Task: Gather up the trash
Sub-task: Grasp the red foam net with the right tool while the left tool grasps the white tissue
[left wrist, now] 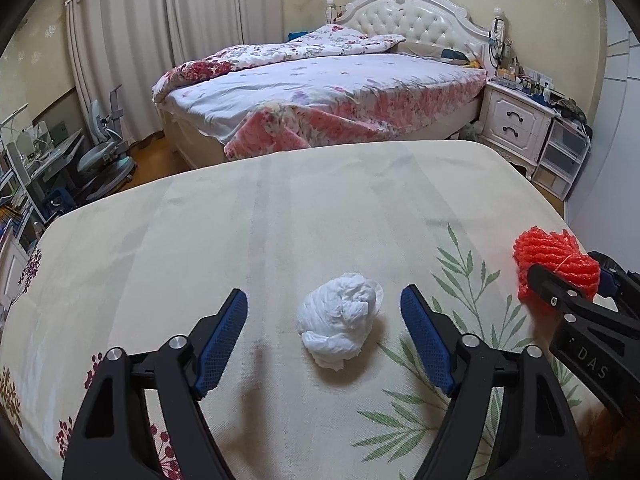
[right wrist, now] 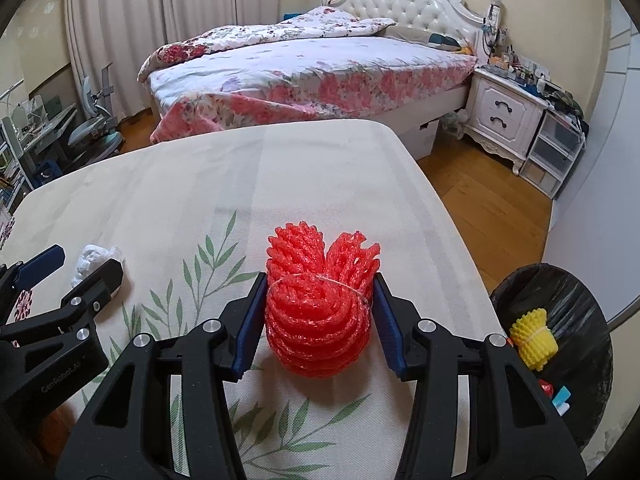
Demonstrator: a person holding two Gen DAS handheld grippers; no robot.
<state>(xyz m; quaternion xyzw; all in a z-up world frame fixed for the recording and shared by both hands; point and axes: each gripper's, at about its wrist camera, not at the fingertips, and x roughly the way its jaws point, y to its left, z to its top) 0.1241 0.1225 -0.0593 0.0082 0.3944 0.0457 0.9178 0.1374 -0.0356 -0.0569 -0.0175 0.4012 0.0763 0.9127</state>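
on the tablecloth [right wrist: 200, 184], right fingers [right wrist: 384, 320] squeeze red foam net [right wrist: 320, 312].

the table cloth [left wrist: 248, 216] is cream with green leaf sprays at 5 o'clock and dark red sprigs at 8 o'clock; the crumpled tissue [left wrist: 340, 320] is plain white; the foam net [right wrist: 320, 312] is bright orange-red, tied with pale string; the left gripper [left wrist: 324, 304] and right gripper [right wrist: 320, 292] are black with blue pads; the bin [right wrist: 576, 304] at 4 o'clock is lined black, holding a yellow foam net [right wrist: 534, 338]; the bed [left wrist: 320, 84] at 12 o'clock has pink-red floral sheets on white.
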